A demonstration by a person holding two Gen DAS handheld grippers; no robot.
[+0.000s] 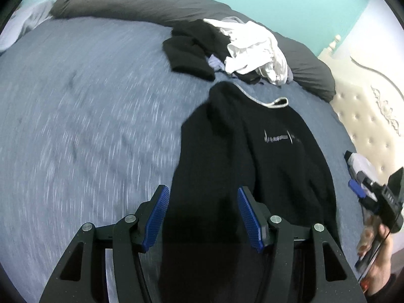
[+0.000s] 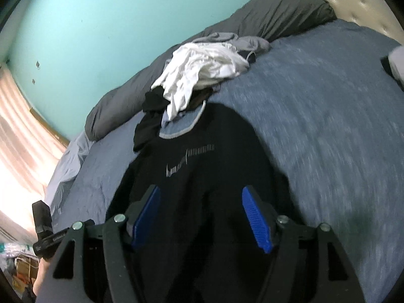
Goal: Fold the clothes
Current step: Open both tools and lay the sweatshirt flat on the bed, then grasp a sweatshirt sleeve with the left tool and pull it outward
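While both views were smeared with motion blur, the layout could still be read. A black sweatshirt (image 1: 252, 156) lay spread on the blue bedspread (image 1: 88, 106), chest side up, its pale-trimmed collar (image 1: 267, 102) toward the far side of the bed and a faint grey print (image 1: 280, 137) across the chest. The left gripper (image 1: 202, 217) hung over the sweatshirt's near end, its blue pads (image 1: 157, 217) standing well apart with nothing pressed between them; only dark cloth showed beneath the gap. The right gripper (image 2: 202, 219) was likewise spread wide over the same garment's near end, below the print, its pads (image 2: 256, 223) clear of the fabric as far as the blur allowed. In the left wrist view the right gripper showed at the right edge beside the sweatshirt's side, held by a hand (image 1: 378, 260). Beyond the collar sat a heap of other clothes (image 1: 227, 50), white and black pieces tangled together, just short of a grey duvet roll (image 1: 131, 2) along the turquoise wall (image 2: 101, 25). A cream tufted headboard (image 1: 366, 111) stood at the bed's end.
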